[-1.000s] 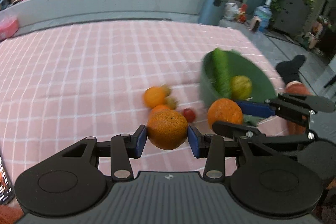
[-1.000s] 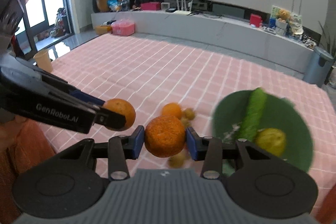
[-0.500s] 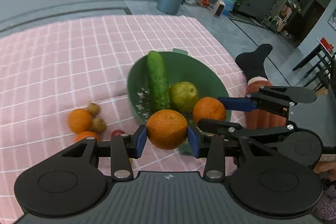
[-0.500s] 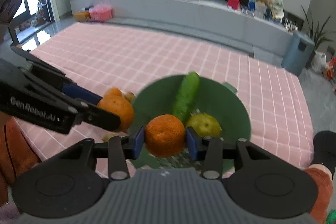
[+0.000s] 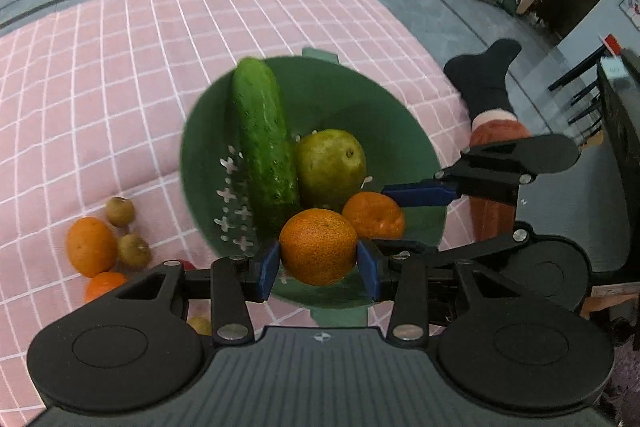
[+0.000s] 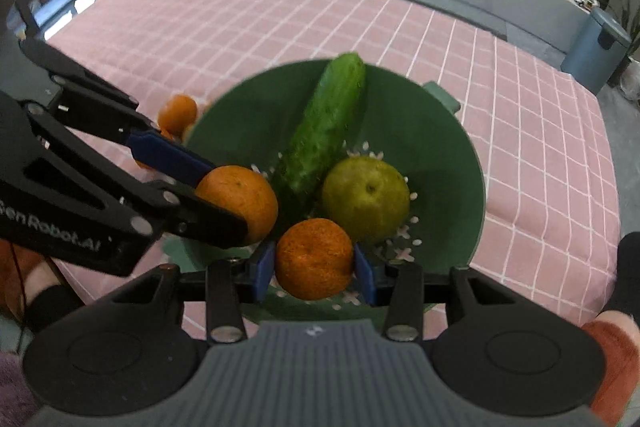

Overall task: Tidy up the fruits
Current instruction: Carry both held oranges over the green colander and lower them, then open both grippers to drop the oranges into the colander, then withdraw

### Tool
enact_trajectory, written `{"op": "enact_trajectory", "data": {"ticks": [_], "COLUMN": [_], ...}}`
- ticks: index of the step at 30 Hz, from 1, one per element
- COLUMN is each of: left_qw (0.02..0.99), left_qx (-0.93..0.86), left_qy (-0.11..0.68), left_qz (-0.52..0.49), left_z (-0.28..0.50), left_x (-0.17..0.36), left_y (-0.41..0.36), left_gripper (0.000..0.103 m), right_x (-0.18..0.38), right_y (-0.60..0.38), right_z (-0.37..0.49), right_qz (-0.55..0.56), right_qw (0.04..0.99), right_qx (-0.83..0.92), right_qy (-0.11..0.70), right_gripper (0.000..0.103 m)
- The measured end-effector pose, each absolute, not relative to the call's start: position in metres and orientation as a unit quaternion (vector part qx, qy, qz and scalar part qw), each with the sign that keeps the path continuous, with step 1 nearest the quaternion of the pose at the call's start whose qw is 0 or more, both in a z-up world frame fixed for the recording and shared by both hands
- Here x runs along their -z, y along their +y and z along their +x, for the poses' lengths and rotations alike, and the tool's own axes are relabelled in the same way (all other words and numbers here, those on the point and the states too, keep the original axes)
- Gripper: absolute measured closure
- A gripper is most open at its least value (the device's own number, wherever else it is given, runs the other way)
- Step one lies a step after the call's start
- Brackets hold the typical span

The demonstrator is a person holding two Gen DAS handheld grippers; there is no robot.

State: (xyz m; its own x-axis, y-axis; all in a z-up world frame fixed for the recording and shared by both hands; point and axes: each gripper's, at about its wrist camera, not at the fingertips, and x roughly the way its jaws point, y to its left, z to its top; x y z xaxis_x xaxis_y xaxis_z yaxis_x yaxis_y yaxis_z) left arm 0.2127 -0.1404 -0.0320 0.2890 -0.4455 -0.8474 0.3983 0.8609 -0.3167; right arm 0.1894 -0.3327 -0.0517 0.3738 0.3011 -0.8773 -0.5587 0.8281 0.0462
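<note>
One pink cloth (image 5: 120, 75) with a white grid, soft and slightly rumpled, covers the surface under everything.

One green colander (image 5: 400, 131), round, smooth plastic, with cross-shaped drain holes and a stub handle at its far rim, sits on the cloth.

One cucumber (image 5: 264, 139), long, dark green and bumpy, leans from the colander's floor up to its far rim.

One pear (image 5: 332, 163), yellow-green, smooth and rounded, lies in the colander touching the cucumber.

Two claws, black jointed metal with blue pads:
- left claw (image 5: 318, 263), pads pressed on both sides of a pebbly-skinned orange (image 5: 318, 247), held over the colander's near rim;
- right claw (image 6: 314, 271), pads clamped on a second orange (image 6: 314, 259), dimpled and slightly flattened, over the colander's near side, beside the first.

Loose fruit on the cloth, left of the colander in the left wrist view: an oval orange (image 5: 91, 246), a further orange (image 5: 105, 285) partly hidden, two small brown, rough-skinned round fruits (image 5: 120, 211).
</note>
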Motion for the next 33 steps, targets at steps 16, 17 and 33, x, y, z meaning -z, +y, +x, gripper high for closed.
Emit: {"op": "enact_trajectory", "data": {"ticks": [16, 17, 33], "left_qw": [0.79, 0.79, 0.828], "left_qx": [0.247, 0.248, 0.243], "left_qy": [0.561, 0.561, 0.506], "left_qz": [-0.001, -0.003, 0.002], "left_z": [0.221, 0.22, 0.185], "left_x": [0.045, 0.045, 0.003], "left_y": [-0.153, -0.152, -0.13], "left_gripper": [0.055, 0.055, 0.044], "right_x": [0.074, 0.074, 0.028], "right_y": [-0.328, -0.328, -0.323], "right_z": [0.208, 0.208, 0.175], "right_qz": [-0.165, -0.165, -0.227], "right_qw": [0.784, 0.784, 0.834], "right_qx": [-0.278, -0.277, -0.216], "right_qy": [0.531, 0.531, 0.455], "right_gripper": [0.063, 0.062, 0.034]}}
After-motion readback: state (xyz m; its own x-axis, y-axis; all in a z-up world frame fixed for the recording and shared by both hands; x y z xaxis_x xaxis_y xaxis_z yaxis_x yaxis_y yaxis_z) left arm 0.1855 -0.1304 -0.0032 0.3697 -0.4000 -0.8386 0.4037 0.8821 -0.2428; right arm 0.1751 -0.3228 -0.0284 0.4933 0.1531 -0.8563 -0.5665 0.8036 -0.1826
